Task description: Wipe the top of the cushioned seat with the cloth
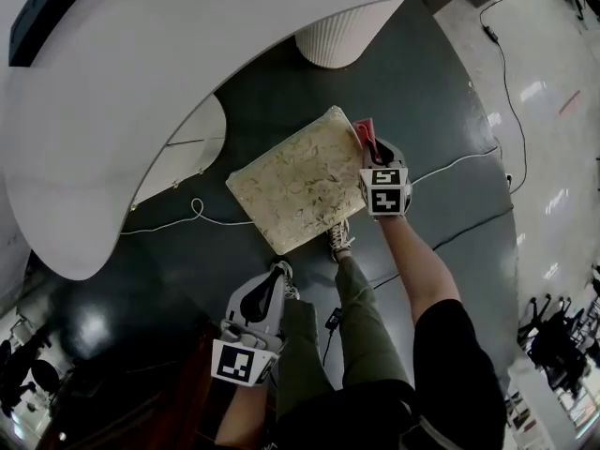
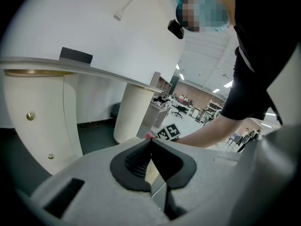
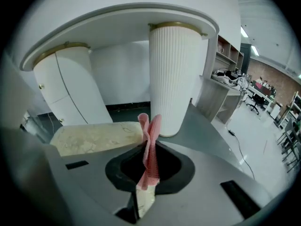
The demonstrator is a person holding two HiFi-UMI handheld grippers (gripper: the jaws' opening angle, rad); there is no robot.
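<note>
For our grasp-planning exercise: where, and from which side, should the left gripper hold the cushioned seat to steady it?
Probably its near corner, from the person's side: that corner of the cushioned seat points at the left gripper, clear of the cloth in the right gripper.

The right gripper (image 1: 369,148), reached forward on a bare, outstretched forearm (image 1: 412,251), has its jaws pinched on a pink cloth (image 3: 149,147) that sticks up past their tips, while the left gripper (image 1: 280,272) sits low by the legs, jaws together on nothing.
</note>
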